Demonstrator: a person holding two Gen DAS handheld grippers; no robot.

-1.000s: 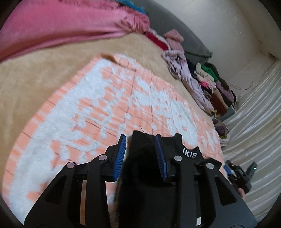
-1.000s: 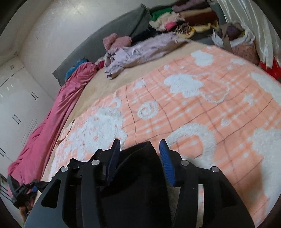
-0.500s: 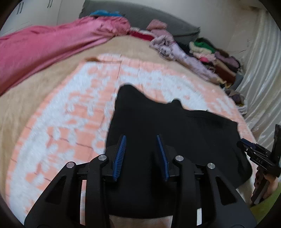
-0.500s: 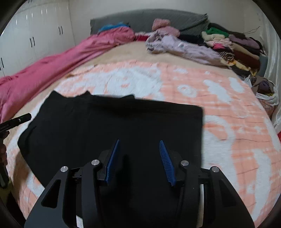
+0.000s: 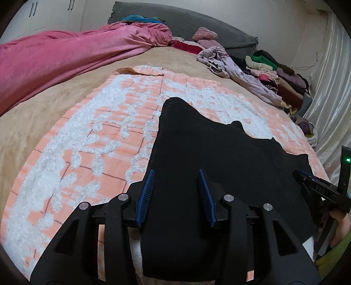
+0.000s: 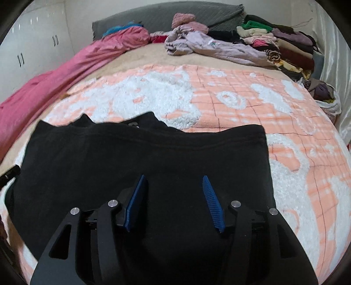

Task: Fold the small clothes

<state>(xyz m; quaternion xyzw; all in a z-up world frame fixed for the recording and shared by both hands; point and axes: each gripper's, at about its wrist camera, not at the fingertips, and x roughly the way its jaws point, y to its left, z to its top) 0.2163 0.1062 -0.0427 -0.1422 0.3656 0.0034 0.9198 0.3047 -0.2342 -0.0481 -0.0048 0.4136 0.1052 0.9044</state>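
Note:
A black garment [image 5: 219, 153] lies spread flat on the orange and white blanket [image 5: 87, 136]; it also shows in the right wrist view [image 6: 140, 157], neck edge toward the far side. My left gripper [image 5: 176, 197] is open over the garment's near left part, nothing between its blue pads. My right gripper [image 6: 174, 199] is open over the garment's near middle, holding nothing. The right gripper also shows at the right edge of the left wrist view [image 5: 316, 188].
A pink blanket [image 5: 65, 54] lies along the far left of the bed. A lilac garment [image 6: 210, 46] and a pile of folded clothes [image 6: 280, 43] sit at the far right by a grey headboard [image 6: 175, 11]. A white curtain [image 5: 329, 87] hangs on the right.
Both grippers held the black garment bunched up a second ago. It was then laid flat on the blanket, and both grippers have let go and opened wider above it.

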